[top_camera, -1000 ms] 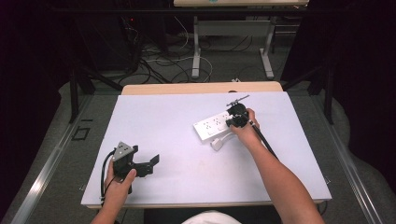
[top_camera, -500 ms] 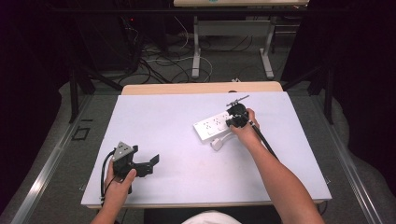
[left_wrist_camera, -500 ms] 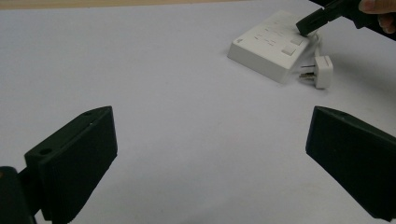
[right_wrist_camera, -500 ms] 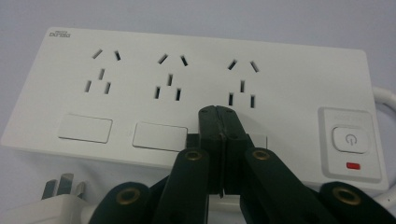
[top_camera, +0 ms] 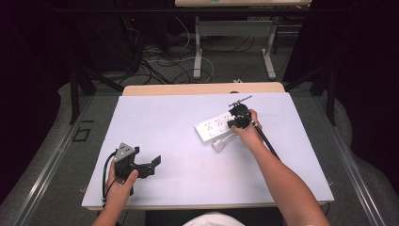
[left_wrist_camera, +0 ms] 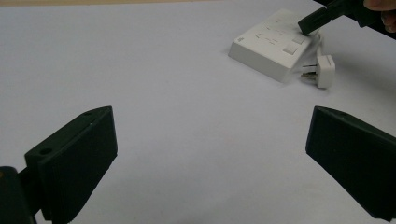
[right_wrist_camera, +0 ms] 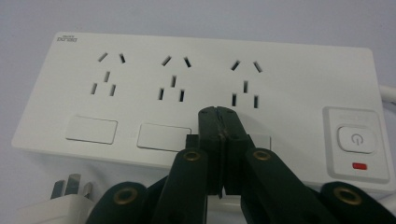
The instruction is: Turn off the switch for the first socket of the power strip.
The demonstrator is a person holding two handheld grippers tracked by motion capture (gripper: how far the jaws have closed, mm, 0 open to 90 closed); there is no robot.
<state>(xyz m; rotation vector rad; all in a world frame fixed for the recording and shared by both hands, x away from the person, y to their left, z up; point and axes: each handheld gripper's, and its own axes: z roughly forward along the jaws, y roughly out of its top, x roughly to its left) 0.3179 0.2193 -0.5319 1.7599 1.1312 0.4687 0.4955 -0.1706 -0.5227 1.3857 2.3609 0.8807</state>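
Power strip: right gripper view reveals closed right tool over its third button.

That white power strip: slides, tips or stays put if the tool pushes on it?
Likely slides rather than tips: the power strip lies flat and low on the smooth table. Its rigid-looking shell probably won't flex. Its cord and plug, lying loose beside it, may drag and swing it round.

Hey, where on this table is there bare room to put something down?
Bare: the table's far-left stretch, between the left gripper and the power strip. Crowded: far right, where the shut right gripper sits on the strip beside its plug.
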